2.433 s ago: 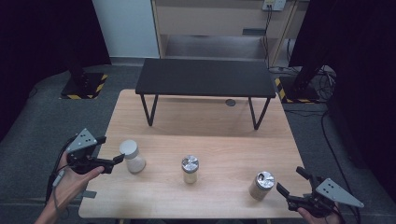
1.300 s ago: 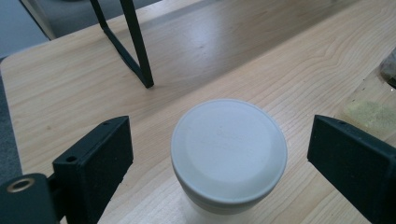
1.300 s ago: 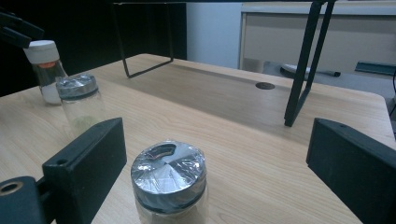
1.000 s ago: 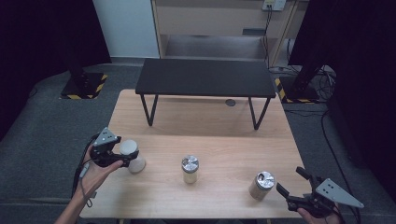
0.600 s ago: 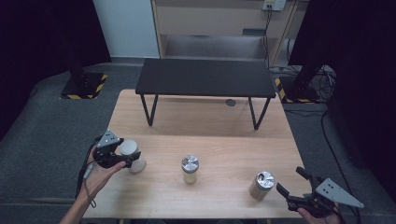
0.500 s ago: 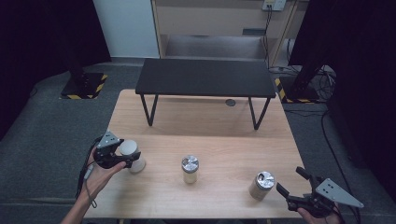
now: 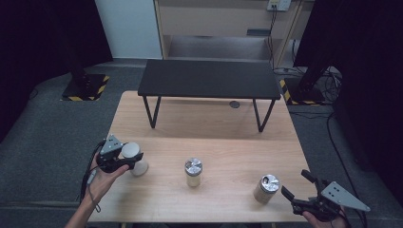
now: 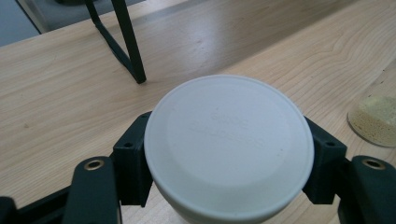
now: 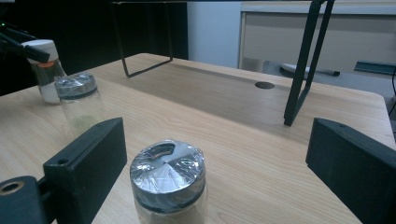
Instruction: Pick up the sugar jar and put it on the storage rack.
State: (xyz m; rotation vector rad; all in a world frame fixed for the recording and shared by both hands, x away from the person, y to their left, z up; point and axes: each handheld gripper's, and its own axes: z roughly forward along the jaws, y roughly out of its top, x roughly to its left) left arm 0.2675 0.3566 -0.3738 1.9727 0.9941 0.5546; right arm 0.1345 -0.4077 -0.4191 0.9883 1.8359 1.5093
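Left gripper [image 7: 124,160] has just clamped its jaws onto the white-lidded jar [image 8: 229,144], so a lift looks next; right gripper [image 7: 298,190] sits spread, not yet gripping the foil-topped jar [image 9: 168,179].

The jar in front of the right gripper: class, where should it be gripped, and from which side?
Grip the silver lid of the jar, level from the person's side. It stands upright, the round lid offers two opposite sides, and the open right gripper already faces it.
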